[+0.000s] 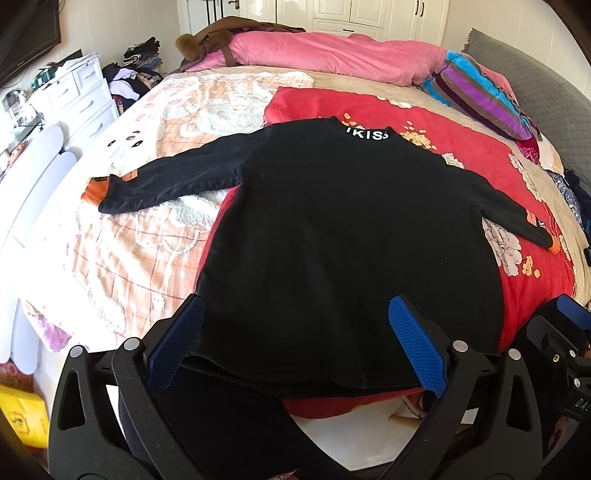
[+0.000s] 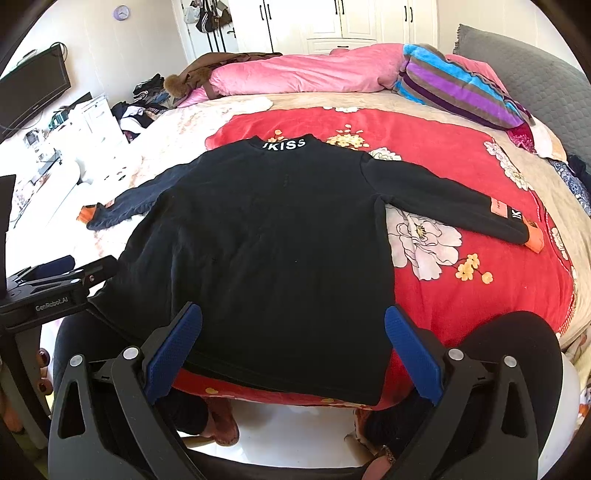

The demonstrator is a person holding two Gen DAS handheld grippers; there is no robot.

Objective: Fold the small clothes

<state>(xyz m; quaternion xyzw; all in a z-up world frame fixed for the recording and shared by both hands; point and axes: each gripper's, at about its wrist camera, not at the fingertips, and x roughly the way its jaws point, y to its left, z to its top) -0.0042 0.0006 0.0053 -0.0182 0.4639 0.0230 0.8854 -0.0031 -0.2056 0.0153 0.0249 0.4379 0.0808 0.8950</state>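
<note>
Black shirt [image 1: 332,240]: lies flat on the bed, back side up, hem at the near edge, both sleeves spread outward, collar at the far end.
Left gripper [image 1: 295,343]: jaws spread wide, holding nothing; its blue pads [image 1: 417,347] sit over the hem, one near each lower corner as seen from the left wrist.
Right gripper [image 2: 293,347]: jaws also wide apart and empty, poised over the hem's right half; the left tool's black body shows at the left edge of the right wrist view.
Person: dark-clad legs [image 2: 513,354] press against the bed edge below the grippers; slippers [image 2: 221,424] on the pale floor.
Hem: hangs slightly over the near edge of the red floral blanket [image 2: 461,295].
Sleeves: the left one reaches onto a peach quilt [image 1: 129,251]; the right one lies on the red blanket; each ends in an orange cuff [image 2: 533,240].
Collar [image 2: 284,144]: white letters reading "KISS".
Far end of bed: pink duvet [image 1: 332,55], striped blanket [image 2: 458,85], brown coat [image 1: 229,33].
Beyond: white wardrobe doors [image 2: 325,22]; white drawers [image 1: 81,92] at left.
</note>
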